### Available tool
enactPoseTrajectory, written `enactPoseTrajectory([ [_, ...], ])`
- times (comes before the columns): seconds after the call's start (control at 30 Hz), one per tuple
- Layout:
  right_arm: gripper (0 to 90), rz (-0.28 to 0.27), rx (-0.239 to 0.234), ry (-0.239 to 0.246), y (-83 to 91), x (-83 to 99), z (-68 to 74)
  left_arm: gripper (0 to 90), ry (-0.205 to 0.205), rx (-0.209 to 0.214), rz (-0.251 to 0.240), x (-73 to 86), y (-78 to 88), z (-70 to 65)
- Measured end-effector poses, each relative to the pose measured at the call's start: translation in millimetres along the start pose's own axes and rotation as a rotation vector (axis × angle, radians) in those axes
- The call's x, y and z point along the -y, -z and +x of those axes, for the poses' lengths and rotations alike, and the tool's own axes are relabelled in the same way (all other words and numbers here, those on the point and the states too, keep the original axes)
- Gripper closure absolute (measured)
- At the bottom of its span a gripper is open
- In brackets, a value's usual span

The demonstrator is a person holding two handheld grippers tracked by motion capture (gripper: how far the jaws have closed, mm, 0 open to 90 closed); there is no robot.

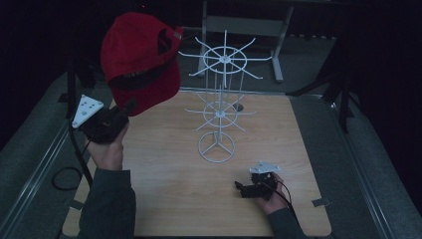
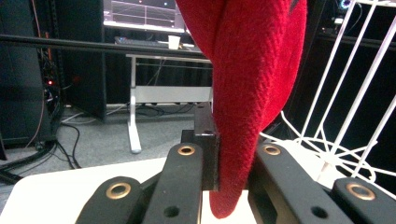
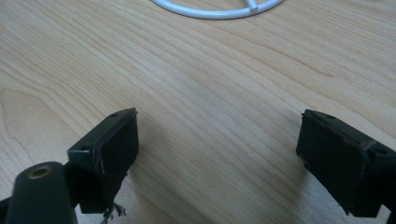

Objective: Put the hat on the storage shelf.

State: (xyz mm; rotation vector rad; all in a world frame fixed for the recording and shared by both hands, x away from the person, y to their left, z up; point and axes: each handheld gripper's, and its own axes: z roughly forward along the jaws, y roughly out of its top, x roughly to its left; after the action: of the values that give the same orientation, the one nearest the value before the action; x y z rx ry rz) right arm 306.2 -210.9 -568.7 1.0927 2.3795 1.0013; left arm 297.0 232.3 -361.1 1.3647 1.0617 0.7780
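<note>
The left gripper (image 1: 125, 110) clenched the brim of a red cap (image 1: 139, 59), held aloft beside the white wire rack (image 1: 221, 107). Soft and light, it likely handled best by that stiffer edge. The right gripper (image 3: 217, 154) rested spread wide, empty, over the table (image 1: 169, 199).

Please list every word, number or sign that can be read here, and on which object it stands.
None can be read.
Red fabric cap: dark marks on its inner band, too blurred.
Lit monitor screen behind: lines and figures, too small.
</note>
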Motion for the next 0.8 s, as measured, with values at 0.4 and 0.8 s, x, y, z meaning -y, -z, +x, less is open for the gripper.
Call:
enactPoseTrajectory([
  [0.4,12.8,0.0,0.0,0.0,0.0,0.0,0.0,86.1,0.013,0.018,-0.015,-2.2,0.5,-2.0],
  [0.8,12.8,0.0,0.0,0.0,0.0,0.0,0.0,86.1,0.006,0.04,-0.018,-1.6,-0.5,-5.6],
])
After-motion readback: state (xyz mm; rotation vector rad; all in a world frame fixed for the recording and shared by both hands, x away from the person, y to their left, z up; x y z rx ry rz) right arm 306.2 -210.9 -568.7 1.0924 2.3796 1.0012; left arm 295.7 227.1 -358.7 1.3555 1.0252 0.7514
